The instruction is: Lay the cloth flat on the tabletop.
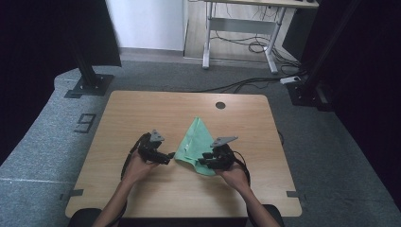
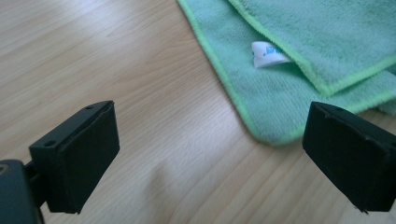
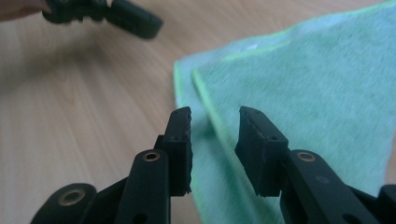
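A green cloth [image 1: 196, 142] lies folded on the wooden table [image 1: 142, 113], with a pointed corner toward the far side. Its lime-edged folded corner [image 2: 280, 107] carries a white label [image 2: 267, 54]. My left gripper [image 1: 166, 158] is just left of the cloth, jaws wide open over bare wood [image 2: 205, 158], nothing between them. My right gripper [image 1: 204, 160] hovers over the cloth's near edge [image 3: 289, 79]; its jaws stand a little apart [image 3: 214, 140] above the cloth with nothing pinched between them. The left gripper [image 3: 116, 16] also shows blurred at the top of the right gripper view.
A round cable hole [image 1: 220, 105] sits near the table's far edge. Black stand bases [image 1: 87, 85] and cables [image 1: 246, 85] lie on the grey floor beyond. Bare wood stretches left of the cloth and along the near edge.
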A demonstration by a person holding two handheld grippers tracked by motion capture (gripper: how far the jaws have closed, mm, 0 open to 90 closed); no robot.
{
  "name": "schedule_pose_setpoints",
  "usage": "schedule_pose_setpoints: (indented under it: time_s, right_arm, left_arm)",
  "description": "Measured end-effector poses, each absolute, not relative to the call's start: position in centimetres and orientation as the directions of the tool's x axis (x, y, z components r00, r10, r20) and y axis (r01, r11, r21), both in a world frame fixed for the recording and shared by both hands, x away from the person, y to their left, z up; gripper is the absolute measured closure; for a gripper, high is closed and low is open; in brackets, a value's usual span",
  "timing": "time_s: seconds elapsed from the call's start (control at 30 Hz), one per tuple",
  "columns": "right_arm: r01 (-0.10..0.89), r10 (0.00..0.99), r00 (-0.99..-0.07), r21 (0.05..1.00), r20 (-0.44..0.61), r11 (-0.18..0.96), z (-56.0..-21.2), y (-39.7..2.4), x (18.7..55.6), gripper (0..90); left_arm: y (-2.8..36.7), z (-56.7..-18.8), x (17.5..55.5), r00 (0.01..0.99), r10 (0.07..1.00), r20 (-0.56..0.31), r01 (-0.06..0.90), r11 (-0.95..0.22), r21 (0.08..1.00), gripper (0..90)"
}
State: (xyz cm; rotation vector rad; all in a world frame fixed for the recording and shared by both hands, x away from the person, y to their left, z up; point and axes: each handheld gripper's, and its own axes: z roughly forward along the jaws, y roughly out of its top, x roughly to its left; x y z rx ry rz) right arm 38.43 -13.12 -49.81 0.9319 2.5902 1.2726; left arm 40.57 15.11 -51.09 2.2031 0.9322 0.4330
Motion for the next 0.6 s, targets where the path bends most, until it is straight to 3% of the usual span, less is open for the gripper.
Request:
schedule_pose_setpoints:
  time_s: [0.43,0.6]
  right_arm:
    - [0.474,0.562,-0.815,0.72,0.141,0.507,-51.7,-9.3,40.9,55.1]
    - [0.468,0.564,-0.819,0.693,0.107,0.549,-53.0,-8.7,41.2,57.8]
  left_arm:
    - [13.8,-53.6,41.7,0.676,0.735,0.055,0.525,-0.533,0.664,4.8]
    - [13.9,-54.3,41.8,0.674,0.736,0.062,0.535,-0.545,0.645,4.9]
